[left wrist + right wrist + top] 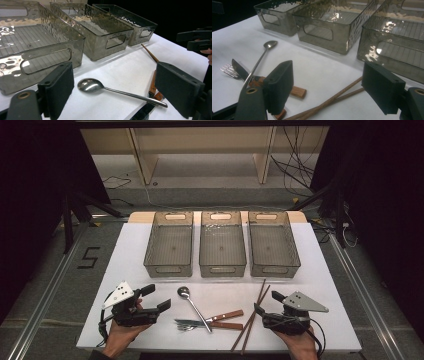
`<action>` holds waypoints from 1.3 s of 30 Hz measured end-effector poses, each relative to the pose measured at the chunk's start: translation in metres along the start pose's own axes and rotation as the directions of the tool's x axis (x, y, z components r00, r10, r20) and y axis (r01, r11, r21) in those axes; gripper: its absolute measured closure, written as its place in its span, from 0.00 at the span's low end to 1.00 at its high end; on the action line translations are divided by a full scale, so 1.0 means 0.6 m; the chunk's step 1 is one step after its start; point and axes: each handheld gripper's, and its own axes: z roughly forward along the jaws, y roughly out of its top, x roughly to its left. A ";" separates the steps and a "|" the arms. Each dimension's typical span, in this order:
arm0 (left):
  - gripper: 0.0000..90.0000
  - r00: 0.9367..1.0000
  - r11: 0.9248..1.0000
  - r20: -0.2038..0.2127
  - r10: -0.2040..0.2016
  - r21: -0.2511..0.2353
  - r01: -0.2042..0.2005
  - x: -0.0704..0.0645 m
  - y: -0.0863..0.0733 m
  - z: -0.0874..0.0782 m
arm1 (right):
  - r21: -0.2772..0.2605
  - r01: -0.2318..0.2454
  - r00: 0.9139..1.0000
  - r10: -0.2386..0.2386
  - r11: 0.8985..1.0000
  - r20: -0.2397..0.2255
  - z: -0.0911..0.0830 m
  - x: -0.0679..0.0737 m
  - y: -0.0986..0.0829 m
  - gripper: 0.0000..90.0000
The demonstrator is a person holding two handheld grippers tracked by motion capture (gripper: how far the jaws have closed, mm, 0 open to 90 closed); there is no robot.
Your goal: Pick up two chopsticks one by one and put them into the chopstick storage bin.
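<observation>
On the white table [325, 270], both tongs [150, 302] [265, 312] gape beside 3 bins [222, 245]

Three clear grey bins [168, 245] stand along the table's far edge. Near its front edge lie one spoon [194, 307], one fork [186, 325], one knife [200, 321] and two chopsticks [252, 317].

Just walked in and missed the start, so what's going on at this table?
A person holds the left gripper and right gripper, both open, gripping nothing. Between them lie a spoon, fork, knife and chopsticks. The three bins behind are empty, so nothing looks sorted yet.
</observation>
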 end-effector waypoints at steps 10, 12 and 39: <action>0.17 1.000 1.000 0.000 0.000 0.000 0.000 0.000 0.000 0.000 | 0.002 0.000 1.000 0.000 1.000 0.000 0.000 0.000 0.000 0.29; 0.17 1.000 1.000 0.000 0.000 0.000 0.000 0.000 0.000 0.000 | 0.004 0.001 1.000 -0.001 1.000 0.001 0.001 0.000 0.000 0.29; 0.17 1.000 1.000 0.000 -0.001 -0.002 0.001 0.000 0.000 0.000 | 0.291 -0.032 0.999 0.018 0.956 0.051 0.017 0.015 0.030 0.35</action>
